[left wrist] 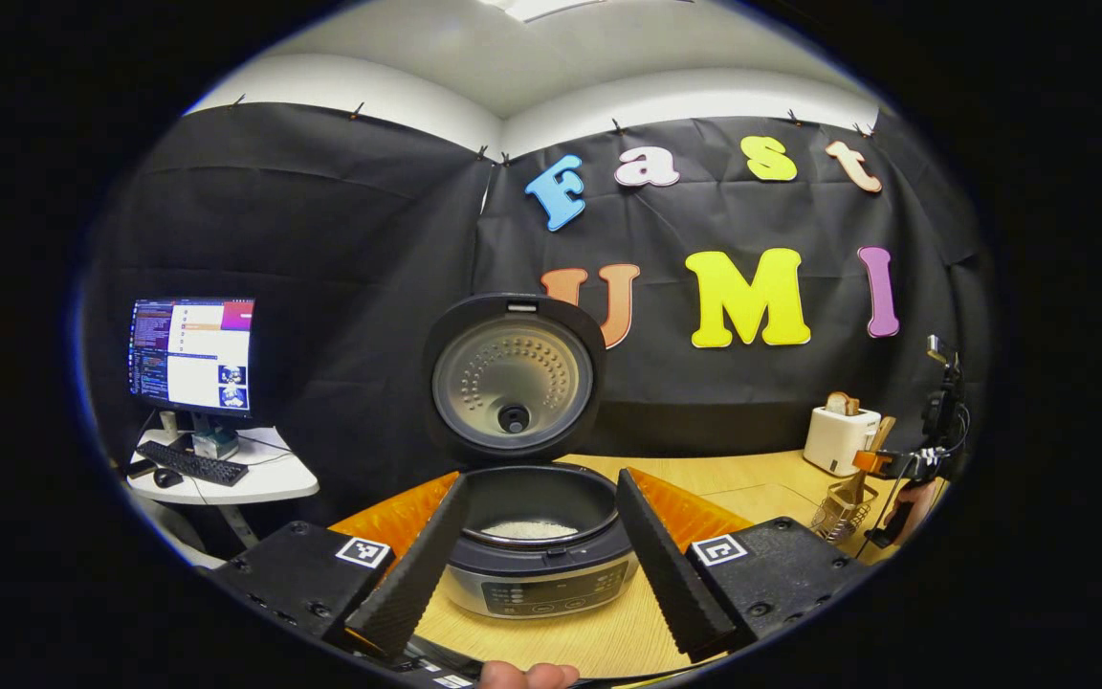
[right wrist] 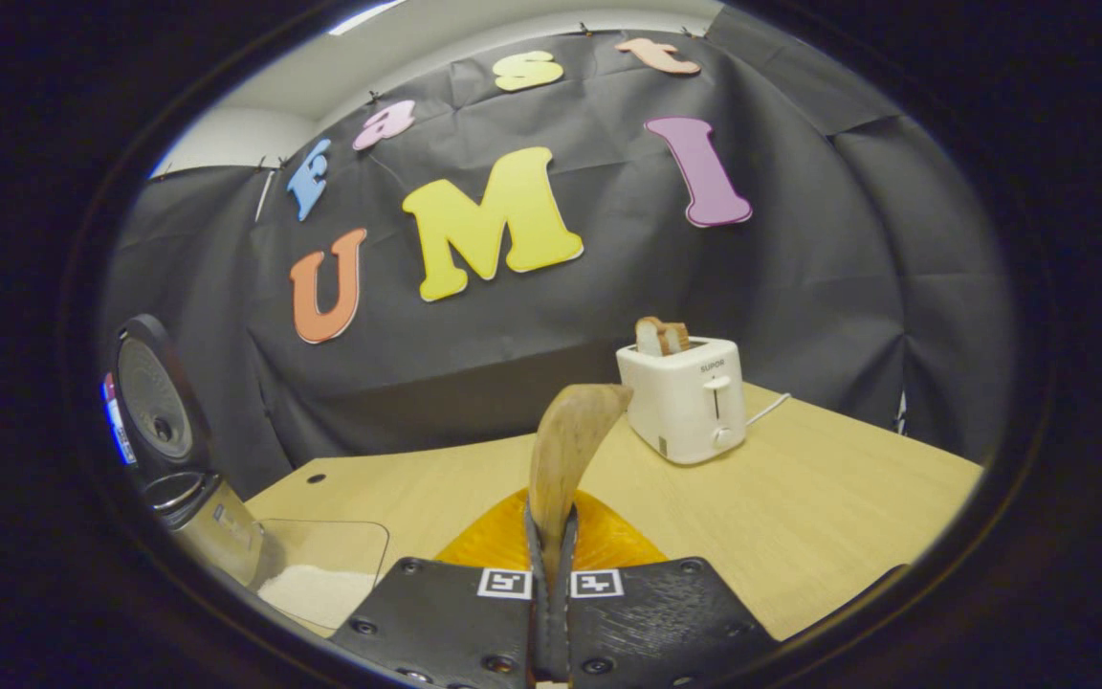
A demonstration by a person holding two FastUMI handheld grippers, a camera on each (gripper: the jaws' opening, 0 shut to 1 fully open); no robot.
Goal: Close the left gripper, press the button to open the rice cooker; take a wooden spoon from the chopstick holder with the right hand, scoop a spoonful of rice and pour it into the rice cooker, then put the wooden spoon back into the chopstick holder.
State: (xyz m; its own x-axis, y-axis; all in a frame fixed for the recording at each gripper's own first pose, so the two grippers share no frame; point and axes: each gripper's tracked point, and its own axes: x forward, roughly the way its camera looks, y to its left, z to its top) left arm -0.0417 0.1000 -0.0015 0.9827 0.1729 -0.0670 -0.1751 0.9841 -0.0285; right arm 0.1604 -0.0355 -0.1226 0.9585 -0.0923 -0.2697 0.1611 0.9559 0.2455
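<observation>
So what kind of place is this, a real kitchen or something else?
Probably a staged recording booth, not a real kitchen: black cloth wall, a computer monitor on a side desk, and a rice cooker and toaster on one wooden table.

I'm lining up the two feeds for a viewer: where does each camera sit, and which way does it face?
Left gripper view: rides the left gripper, open, facing the open rice cooker; a fingertip shows below.
Right gripper view: rides the right gripper, shut on the wooden spoon, facing the toaster.
Shared: rice cooker, toaster, table.
</observation>
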